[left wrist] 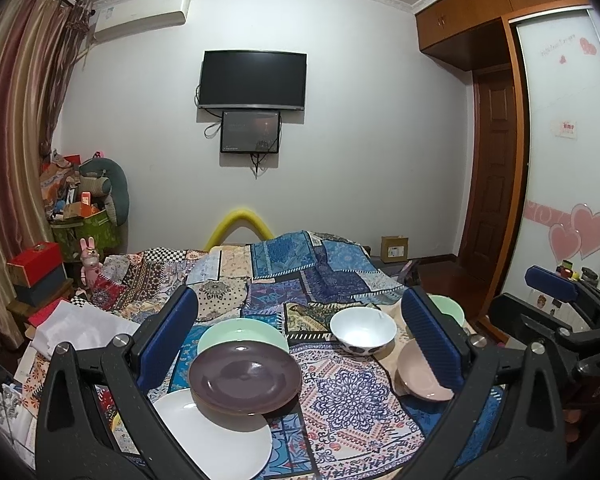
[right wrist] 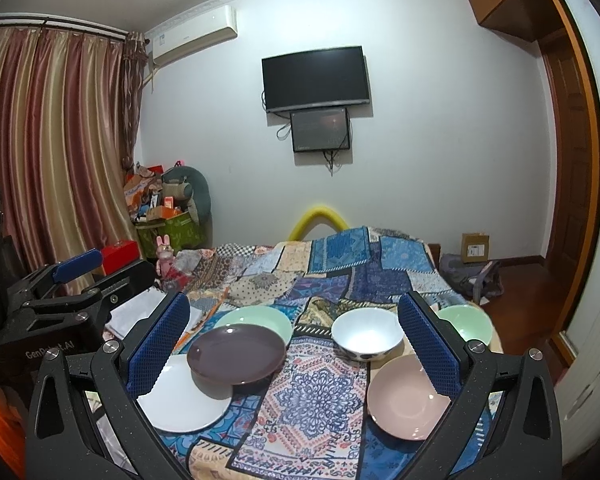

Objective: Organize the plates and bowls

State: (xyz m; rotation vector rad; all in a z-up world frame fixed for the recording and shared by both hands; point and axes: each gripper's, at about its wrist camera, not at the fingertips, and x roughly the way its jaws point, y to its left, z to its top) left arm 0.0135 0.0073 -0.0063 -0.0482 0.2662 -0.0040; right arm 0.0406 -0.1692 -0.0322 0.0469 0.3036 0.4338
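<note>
On a patchwork cloth lie three overlapping plates: a dark purple plate (left wrist: 245,380) (right wrist: 237,354) rests partly on a white plate (left wrist: 216,436) (right wrist: 186,398) and a pale green plate (left wrist: 242,334) (right wrist: 260,318). To the right stand a white bowl (left wrist: 363,330) (right wrist: 367,333), a pink bowl (left wrist: 418,372) (right wrist: 406,396) and a green bowl (left wrist: 450,308) (right wrist: 470,322). My left gripper (left wrist: 300,344) is open above them, holding nothing. My right gripper (right wrist: 294,346) is open too, empty. Each gripper shows at the edge of the other's view.
The patchwork cloth (left wrist: 348,400) (right wrist: 312,396) covers a bed-like surface. White folded fabric (left wrist: 80,330) and papers lie at its left. Boxes and a pink rabbit toy (left wrist: 89,266) crowd the far left corner. A cardboard box (left wrist: 394,249) sits on the floor by the wooden door.
</note>
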